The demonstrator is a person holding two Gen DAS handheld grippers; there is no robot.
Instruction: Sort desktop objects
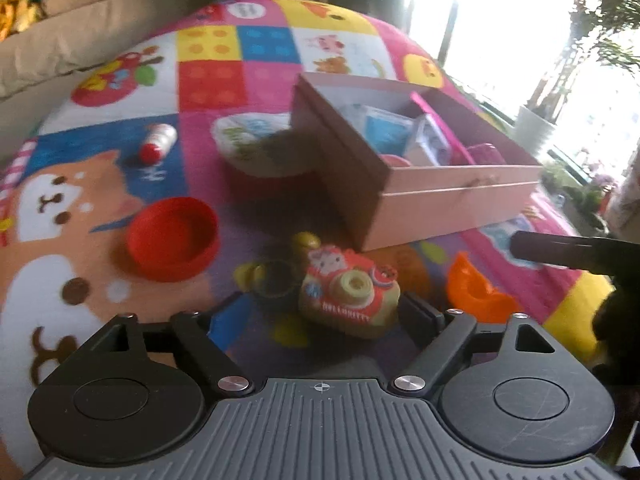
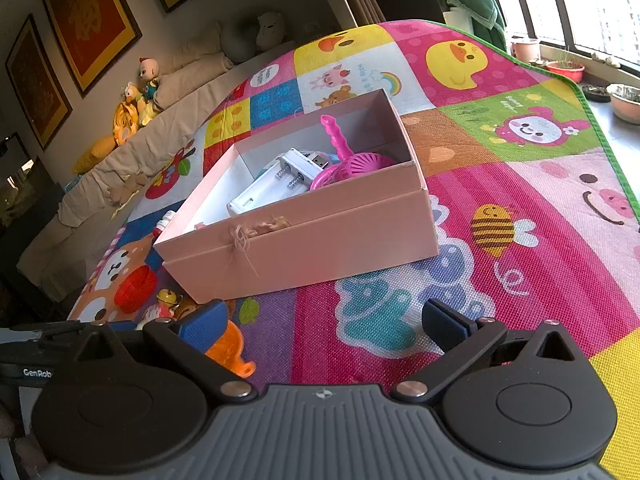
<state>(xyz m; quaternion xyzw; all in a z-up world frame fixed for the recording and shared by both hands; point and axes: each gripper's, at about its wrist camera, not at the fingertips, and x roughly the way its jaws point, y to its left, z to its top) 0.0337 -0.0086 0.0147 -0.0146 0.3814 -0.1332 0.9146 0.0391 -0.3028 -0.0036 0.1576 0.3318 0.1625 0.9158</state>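
Note:
A pink box (image 1: 460, 208) stands on the play mat and holds a white battery case (image 2: 276, 184) and a pink fan (image 2: 356, 164). My left gripper (image 1: 324, 312) is open low over the mat, with a red Hello Kitty toy camera (image 1: 348, 300) between its fingers. A red lid (image 1: 172, 236), a small red-capped bottle (image 1: 158, 144), a plastic packet (image 1: 252, 144) and an orange toy (image 1: 476, 292) lie around it. My right gripper (image 2: 324, 324) is open and empty in front of the box, beside the orange toy (image 2: 232, 348).
The colourful mat (image 2: 520, 240) covers the surface. A beige sofa with soft toys (image 2: 136, 96) runs along the left. Plant pots (image 2: 564, 68) stand by the window at the right. The right gripper's body (image 1: 568, 248) shows at the right of the left wrist view.

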